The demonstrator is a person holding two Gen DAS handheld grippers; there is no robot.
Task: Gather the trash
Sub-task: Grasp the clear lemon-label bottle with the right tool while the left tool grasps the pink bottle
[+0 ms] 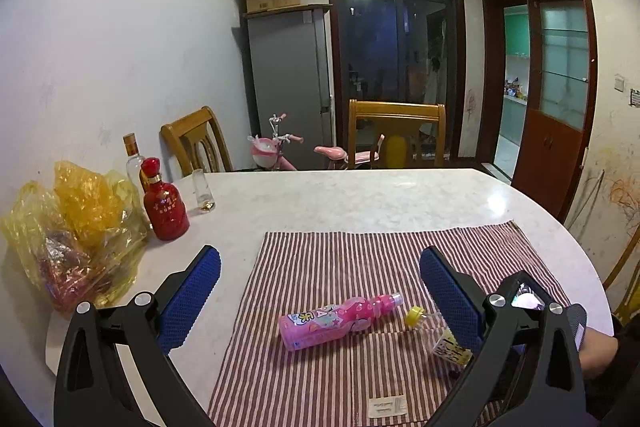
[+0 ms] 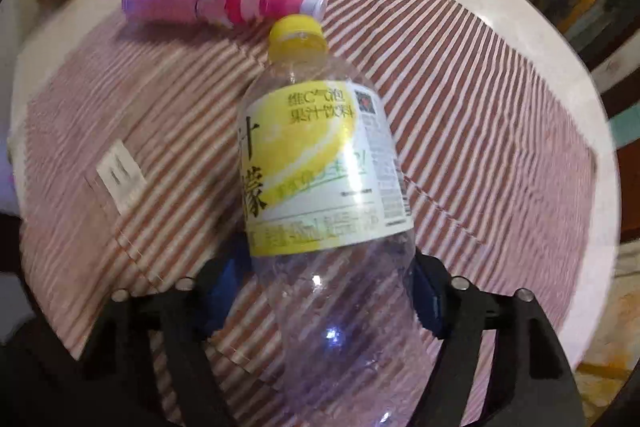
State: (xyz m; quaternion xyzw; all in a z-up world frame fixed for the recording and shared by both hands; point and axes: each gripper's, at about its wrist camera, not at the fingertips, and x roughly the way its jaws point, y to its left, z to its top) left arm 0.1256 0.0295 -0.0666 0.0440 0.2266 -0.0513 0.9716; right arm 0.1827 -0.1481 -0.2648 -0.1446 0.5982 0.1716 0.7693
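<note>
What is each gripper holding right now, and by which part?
The right gripper grips the clear bottle by its lower body, below the label. The left gripper is open, holding nothing.

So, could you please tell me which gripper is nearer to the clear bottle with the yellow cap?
Right. The right gripper straddles the clear bottle, a blue pad at each side of its lower body. The left gripper hangs open above the striped cloth, apart from the bottle.

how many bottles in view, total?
4. Pink bottle lying on the striped cloth; clear yellow-capped bottle beside it, between the right gripper's pads; red bottle and clear glass bottle upright near the yellow bag.
</note>
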